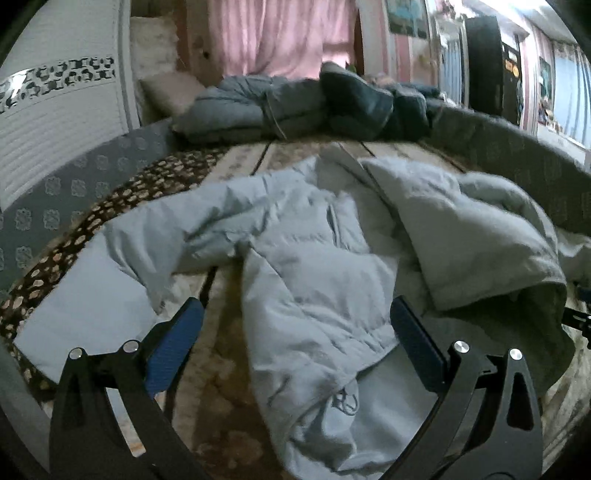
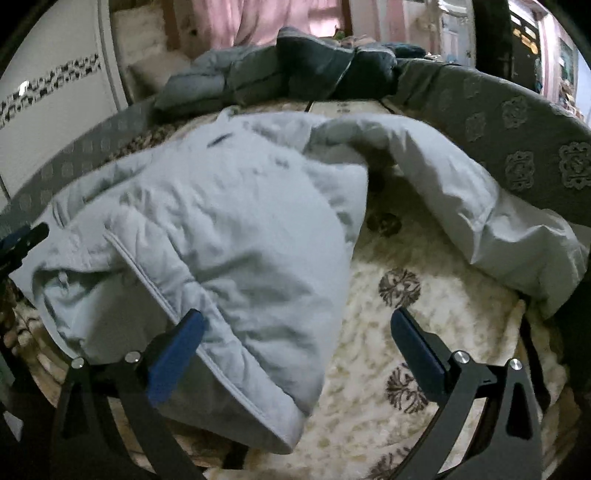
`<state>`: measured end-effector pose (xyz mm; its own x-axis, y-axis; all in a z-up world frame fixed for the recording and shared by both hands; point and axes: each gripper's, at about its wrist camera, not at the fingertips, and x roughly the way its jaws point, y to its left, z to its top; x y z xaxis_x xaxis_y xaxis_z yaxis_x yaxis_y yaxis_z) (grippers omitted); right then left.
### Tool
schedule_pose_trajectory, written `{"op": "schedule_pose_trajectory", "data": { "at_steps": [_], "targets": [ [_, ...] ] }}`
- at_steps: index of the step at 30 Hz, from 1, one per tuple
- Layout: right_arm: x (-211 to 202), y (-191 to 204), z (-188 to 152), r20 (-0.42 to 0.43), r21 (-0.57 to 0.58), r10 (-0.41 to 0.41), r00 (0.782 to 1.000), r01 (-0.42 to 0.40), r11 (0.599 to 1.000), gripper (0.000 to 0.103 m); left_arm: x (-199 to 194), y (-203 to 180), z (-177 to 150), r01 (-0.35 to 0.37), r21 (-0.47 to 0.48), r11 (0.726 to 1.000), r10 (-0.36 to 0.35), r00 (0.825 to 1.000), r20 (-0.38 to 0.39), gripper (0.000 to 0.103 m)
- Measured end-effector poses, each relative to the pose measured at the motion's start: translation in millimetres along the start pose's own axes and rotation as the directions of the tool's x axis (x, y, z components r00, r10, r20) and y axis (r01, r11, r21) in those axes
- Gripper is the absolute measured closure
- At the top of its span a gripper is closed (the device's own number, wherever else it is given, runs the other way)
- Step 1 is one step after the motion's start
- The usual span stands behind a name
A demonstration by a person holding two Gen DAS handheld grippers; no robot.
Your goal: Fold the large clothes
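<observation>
A pale blue padded jacket (image 1: 314, 266) lies crumpled on the bed, one sleeve stretched toward the left and a grey-lined flap folded over at the right. My left gripper (image 1: 295, 325) hovers above its lower part, jaws wide open, blue pads (image 1: 173, 347) apart with the fabric below them and no grip on it. In the right wrist view the same jacket (image 2: 221, 221) bulges at the left, a sleeve (image 2: 461, 199) arching to the right. My right gripper (image 2: 297, 339) stands open over the jacket's hem; its left pad (image 2: 173, 358) sits close to the edge seam.
The bed has a cream patterned blanket (image 2: 399, 332) and a grey padded rail (image 2: 517, 147) around it. Dark folded jackets (image 1: 332, 103) are piled at the far end before a pink curtain (image 1: 280, 33). A white cabinet (image 1: 55, 122) stands at the left.
</observation>
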<state>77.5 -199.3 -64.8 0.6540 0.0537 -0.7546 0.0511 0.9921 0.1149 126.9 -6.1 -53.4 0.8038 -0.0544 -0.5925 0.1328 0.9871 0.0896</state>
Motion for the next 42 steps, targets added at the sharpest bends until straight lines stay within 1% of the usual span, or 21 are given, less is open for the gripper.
{"op": "schedule_pose_trajectory", "data": {
  "at_steps": [3, 5, 6, 7, 8, 10, 11, 13, 16, 19, 23, 26, 28, 30, 32, 33, 34, 35, 39, 41, 42],
  "targets": [
    [9, 5, 1, -0.008, -0.039, 0.004, 1.0, -0.005, 0.999, 0.002, 15, -5, -3, -0.009, 0.022, 1.0, 0.009, 0.999, -0.036, 0.003],
    [20, 4, 1, -0.045, -0.043, 0.044, 0.998, -0.046, 0.998, 0.013, 27, -2, -8, -0.013, 0.037, 0.999, 0.015, 0.997, -0.076, 0.003],
    [30, 2, 2, -0.088, -0.03, 0.068, 0.994, -0.07, 0.997, 0.048, 36, -4, -11, -0.018, 0.05, 0.999, 0.023, 0.995, -0.101, 0.003],
    [39, -3, 4, -0.111, -0.015, 0.053, 0.992, -0.055, 0.998, 0.07, 43, 0, -14, -0.023, 0.063, 0.998, 0.03, 0.992, -0.12, 0.003],
    [40, -8, 7, -0.1, 0.001, 0.062, 0.993, -0.062, 0.998, 0.076, 50, 1, -16, -0.03, 0.077, 0.997, 0.04, 0.989, -0.142, 0.004],
    [40, -31, 14, -0.078, 0.063, 0.083, 0.993, -0.079, 0.995, 0.087, 64, 5, -19, -0.001, 0.079, 0.997, 0.016, 0.982, -0.189, 0.032],
    [36, -40, 16, -0.058, 0.074, 0.077, 0.995, -0.073, 0.995, 0.089, 67, 7, -19, 0.013, 0.076, 0.997, 0.003, 0.979, -0.205, 0.035],
    [17, -69, 25, 0.023, 0.114, 0.042, 0.999, -0.045, 0.992, 0.092, 67, 12, -16, 0.045, 0.043, 0.998, -0.035, 0.976, -0.215, 0.056],
    [-27, -120, 42, 0.168, 0.186, -0.051, 0.984, 0.019, 0.982, 0.099, 56, 16, -12, 0.112, -0.024, 0.993, -0.114, 0.976, -0.184, 0.071],
    [-69, -165, 57, 0.264, 0.251, -0.111, 0.958, 0.043, 0.967, 0.1, 29, 6, -5, 0.222, -0.113, 0.969, -0.235, 0.965, -0.119, 0.074],
    [-67, -182, 44, 0.203, 0.227, -0.159, 0.966, 0.112, 0.967, 0.098, 7, -20, -16, 0.297, -0.136, 0.945, -0.309, 0.948, -0.081, 0.077],
    [-45, -178, 11, 0.084, 0.154, -0.143, 0.986, 0.129, 0.98, 0.096, 14, -6, -45, 0.266, -0.22, 0.939, -0.294, 0.95, -0.106, 0.08],
    [-43, -171, -17, 0.044, 0.139, -0.155, 0.987, 0.148, 0.979, 0.069, 11, 8, -67, 0.212, -0.216, 0.953, -0.243, 0.961, -0.129, 0.081],
    [-45, -170, -30, 0.028, 0.137, -0.178, 0.984, 0.173, 0.975, 0.062, 3, 15, -87, 0.152, -0.142, 0.978, -0.175, 0.971, -0.165, 0.082],
    [-52, -169, -38, 0.026, 0.145, -0.185, 0.982, 0.18, 0.973, 0.058, -11, 27, -96, 0.122, -0.135, 0.983, -0.144, 0.975, -0.169, 0.085],
    [-57, -169, -38, 0.03, 0.147, -0.183, 0.983, 0.177, 0.973, 0.045, -25, 38, -99, 0.113, -0.16, 0.981, -0.139, 0.977, -0.162, 0.088],
    [-65, -165, -34, 0.063, 0.138, -0.181, 0.981, 0.171, 0.976, 0.041, -38, 46, -99, 0.099, -0.182, 0.978, -0.128, 0.98, -0.153, 0.101],
    [-71, -164, -26, 0.089, 0.125, -0.177, 0.98, 0.165, 0.978, 0.04, -50, 52, -100, 0.059, -0.193, 0.979, -0.088, 0.985, -0.146, 0.103],
    [-87, -141, 4, 0.201, 0.082, -0.139, 0.97, 0.125, 0.989, 0.014, -86, 75, -92, 0.019, -0.196, 0.98, -0.036, 0.996, -0.085, 0.101],
    [-81, -127, 27, 0.222, 0.067, -0.093, 0.971, 0.08, 0.995, 0.01, -87, 68, -74, 0.036, -0.156, 0.987, -0.045, 0.998, -0.05, 0.054],
    [-75, -118, 42, 0.223, 0.059, -0.077, 0.972, 0.066, 0.996, 0.01, -85, 57, -64, 0.038, -0.156, 0.987, -0.042, 0.999, -0.027, 0.01]
  ]
}}
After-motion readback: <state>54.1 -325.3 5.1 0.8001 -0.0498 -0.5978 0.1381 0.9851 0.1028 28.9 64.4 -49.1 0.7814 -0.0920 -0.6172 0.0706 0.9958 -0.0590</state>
